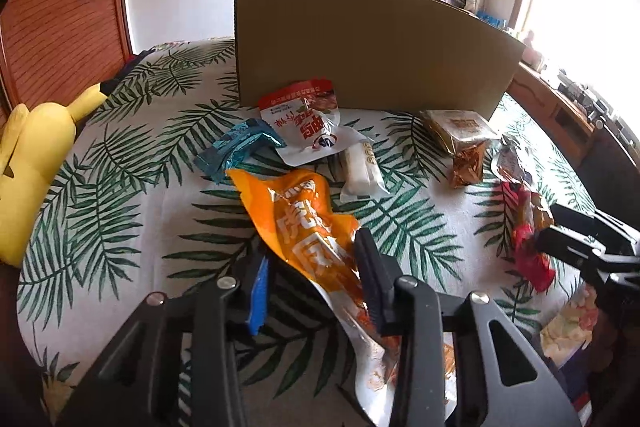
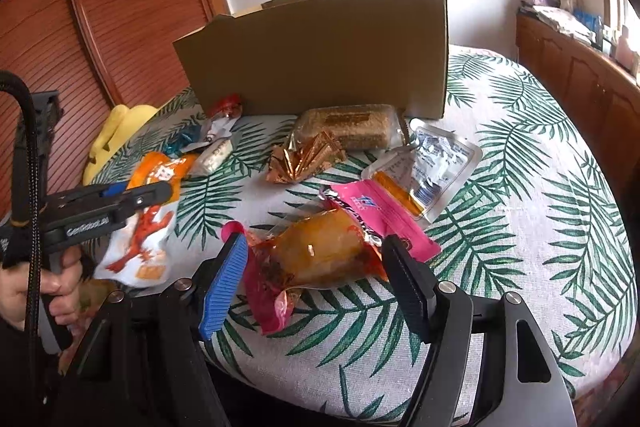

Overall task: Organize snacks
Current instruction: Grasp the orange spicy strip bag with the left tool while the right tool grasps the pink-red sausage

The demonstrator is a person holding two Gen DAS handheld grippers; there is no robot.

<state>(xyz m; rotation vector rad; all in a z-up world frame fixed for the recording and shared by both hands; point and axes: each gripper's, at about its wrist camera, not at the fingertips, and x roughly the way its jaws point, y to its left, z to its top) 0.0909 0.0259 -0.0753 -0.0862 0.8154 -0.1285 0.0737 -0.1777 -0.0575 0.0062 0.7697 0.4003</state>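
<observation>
The inside of the cardboard box cannot be seen; only its outer wall faces both cameras. In front of the left gripper, the lower end of the orange snack bag runs under the gripper body, and whether the pads really press on it is unclear. Far to its left, the yellow plush toy is cut by the picture's edge. Beyond the right gripper, the text on the clear packet is too small to read. The hand at the left edge is only partly visible. The window side is washed out by light.
</observation>
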